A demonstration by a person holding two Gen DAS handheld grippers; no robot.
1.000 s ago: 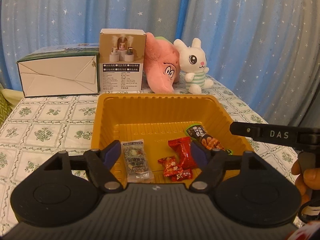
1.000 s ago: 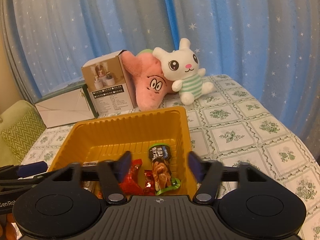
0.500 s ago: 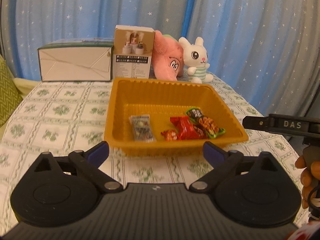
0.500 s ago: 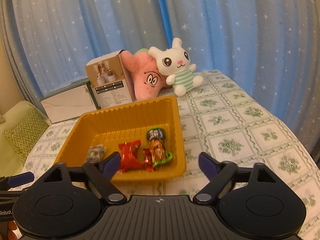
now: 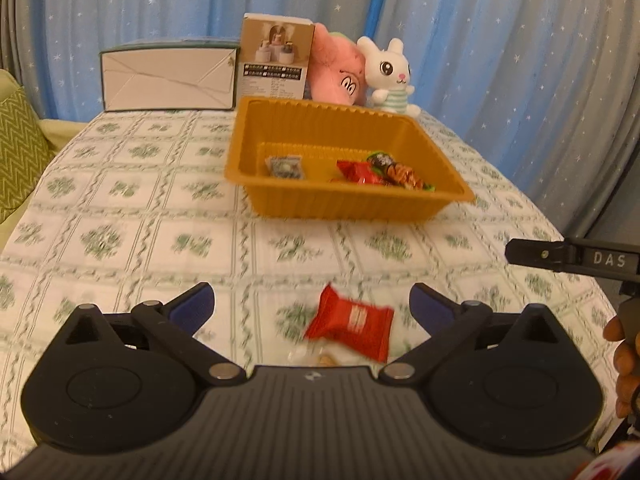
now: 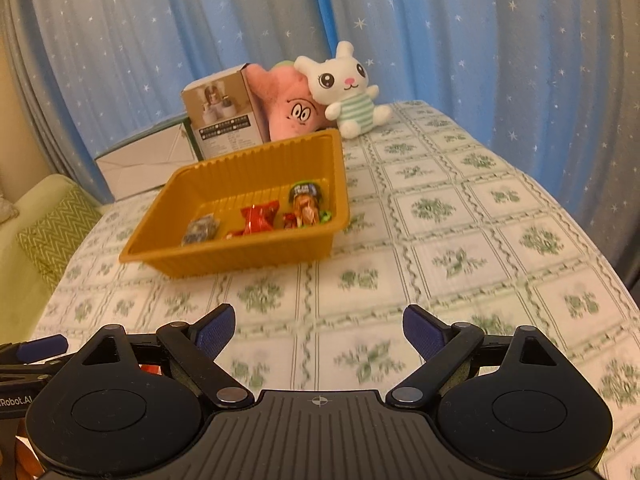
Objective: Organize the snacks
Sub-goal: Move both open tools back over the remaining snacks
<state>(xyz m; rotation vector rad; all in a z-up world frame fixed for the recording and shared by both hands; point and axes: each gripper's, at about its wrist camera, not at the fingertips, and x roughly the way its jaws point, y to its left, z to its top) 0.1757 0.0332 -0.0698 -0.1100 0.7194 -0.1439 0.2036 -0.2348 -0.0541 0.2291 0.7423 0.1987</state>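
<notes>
I see orange ribbed tray [image 5: 344,200]. Red snack packet [image 5: 349,327] on white tablecloth [image 5: 120,240] with green floral grid. Blue curtain [image 6: 160,40], white stars. Pink plush [image 6: 290,106]; white bunny [image 6: 344,84], green-striped shirt. Green zigzag cushion [image 5: 16,148]. My grippers black, blue pads [image 6: 214,326].

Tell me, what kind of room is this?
Probably a home living or dining room. A table with a floral cloth stands before star-print blue curtains, plush toys sit at its back, and a cushioned seat is beside it.
</notes>
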